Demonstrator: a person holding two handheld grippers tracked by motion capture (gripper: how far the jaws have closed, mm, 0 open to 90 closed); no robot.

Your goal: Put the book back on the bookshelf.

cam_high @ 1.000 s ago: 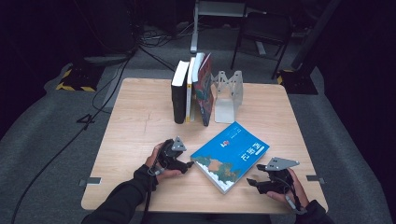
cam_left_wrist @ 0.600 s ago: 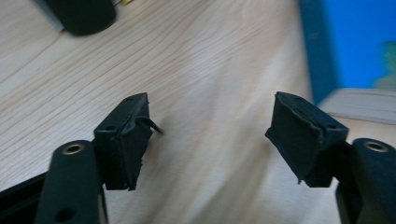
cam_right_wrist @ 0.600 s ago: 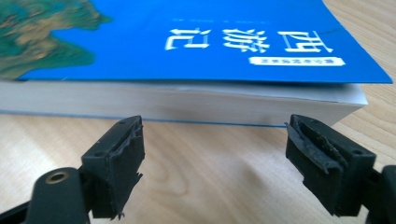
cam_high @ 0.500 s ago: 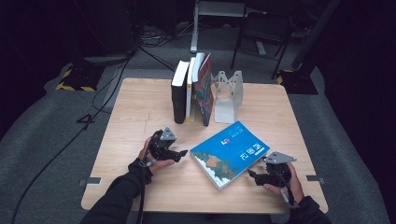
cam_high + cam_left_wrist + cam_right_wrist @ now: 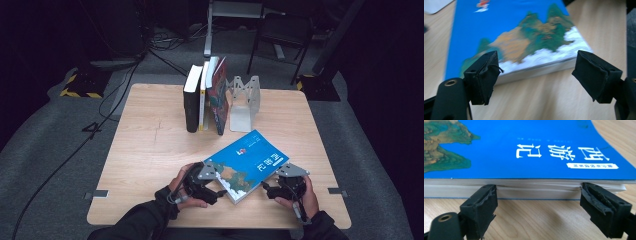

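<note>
The blue book [image 5: 248,164] lies flat near the table's [image 5: 150,150] front edge, towards its right corner; the left gripper [image 5: 207,184] sits at the book's near-left corner, jaws wide, gripping nothing; the right gripper [image 5: 280,187], jaws just opening, stands wide against the page edge without pinching it.

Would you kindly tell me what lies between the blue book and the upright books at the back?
Only bare wooden table separates the blue book from the upright books, as the high view shows.
</note>
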